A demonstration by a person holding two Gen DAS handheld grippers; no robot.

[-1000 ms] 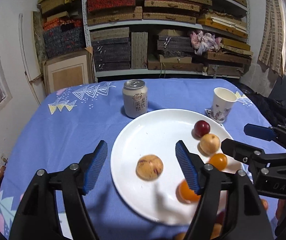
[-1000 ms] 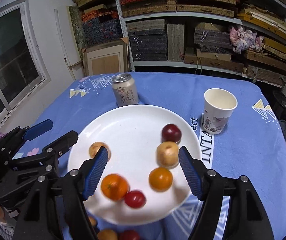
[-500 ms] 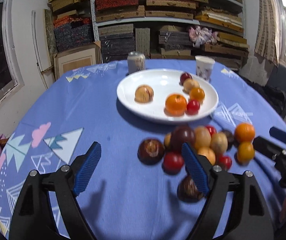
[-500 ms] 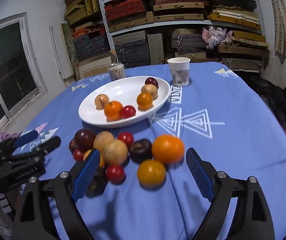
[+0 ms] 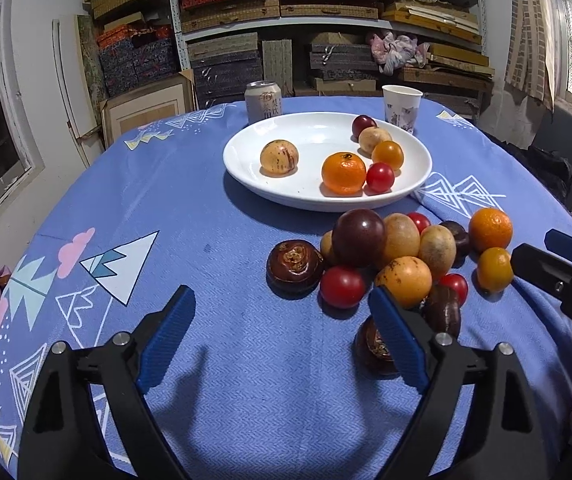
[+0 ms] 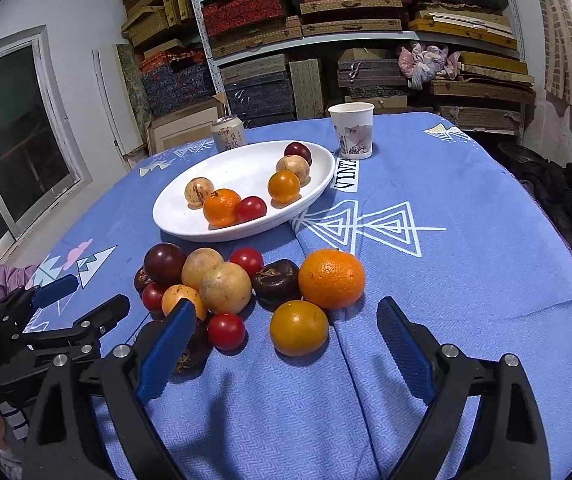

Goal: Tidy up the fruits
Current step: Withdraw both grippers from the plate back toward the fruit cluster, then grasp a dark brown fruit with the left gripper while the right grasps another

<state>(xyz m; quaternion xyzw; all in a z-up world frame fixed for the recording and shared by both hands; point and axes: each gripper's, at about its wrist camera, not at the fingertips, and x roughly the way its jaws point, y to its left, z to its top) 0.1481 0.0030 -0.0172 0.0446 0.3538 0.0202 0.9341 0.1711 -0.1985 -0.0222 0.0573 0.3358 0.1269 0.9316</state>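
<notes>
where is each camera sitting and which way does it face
Left wrist: on the left hand-held gripper, low over the near table edge, facing the fruit pile and plate; its own open fingers show, the right hand-held gripper at the right edge.
Right wrist: on the right hand-held gripper, facing the same way; its open fingers show, the left one at lower left.
Shared: pile, plate, can, cup, shelves.

I count one white round plate [image 5: 246,148] with six fruits on it, one silver drink can [image 5: 263,101] and one white paper cup [image 5: 401,107]. On the blue cloth I see three red cherry tomatoes [image 5: 341,286], two oranges [image 6: 331,278], one dark purple plum [image 5: 359,236], three or four tan-yellow round fruits [image 6: 226,288], and probably four dark brown chestnuts [image 5: 293,266], some half hidden.
</notes>
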